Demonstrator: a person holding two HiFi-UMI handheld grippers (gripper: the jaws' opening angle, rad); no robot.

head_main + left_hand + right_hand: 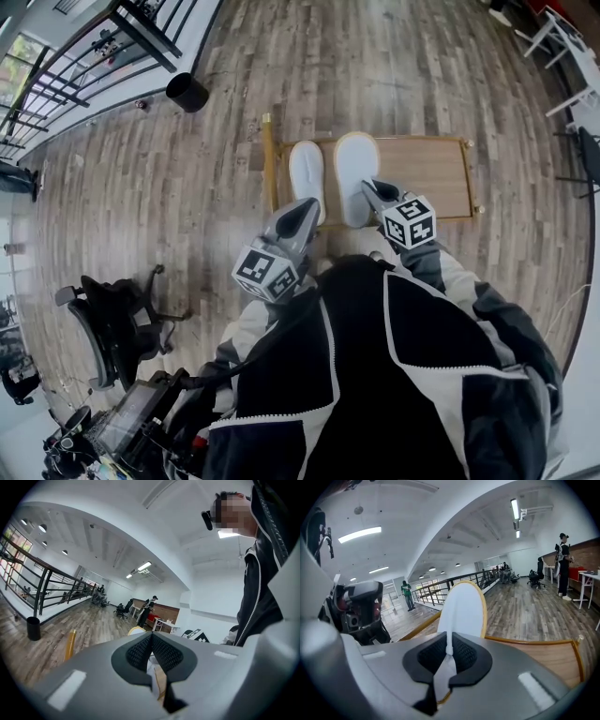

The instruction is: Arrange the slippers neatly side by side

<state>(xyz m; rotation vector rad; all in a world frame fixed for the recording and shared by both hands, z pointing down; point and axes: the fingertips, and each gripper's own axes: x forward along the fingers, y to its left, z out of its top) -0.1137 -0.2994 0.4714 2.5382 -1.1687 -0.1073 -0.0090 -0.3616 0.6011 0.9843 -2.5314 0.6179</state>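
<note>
- Two white slippers lie side by side on a low wooden surface (427, 173) with a gold rim. Their toes point away from the person.
- The left slipper (307, 169) and the right slipper (356, 164) sit close, with a thin gap between them. The right one reaches a bit farther away.
- The right gripper (371, 190) has its jaws pinched on the near edge of the right slipper. In the right gripper view the white cloth runs right between the dark pads (461, 656). The slipper's yellow-edged sole rises in front.
- I cannot tell if that slipper is lifted or flat.
- The left gripper (307, 208) has its jaws pressed together with nothing between them. In the head view it covers the near end of the left slipper.
- The person's black and white jacket (375, 375) fills the bottom of the head view and hides the floor there.
- A wood plank floor (394, 66) lies all around.
- A black bin (187, 91) stands well apart to the left, near a dark railing (94, 56).
- A black office chair (112, 323) stands at the lower left.
- White tables (562, 42) stand at the far right.
- Far off, a person in a green top (408, 592) stands by the railing.
</note>
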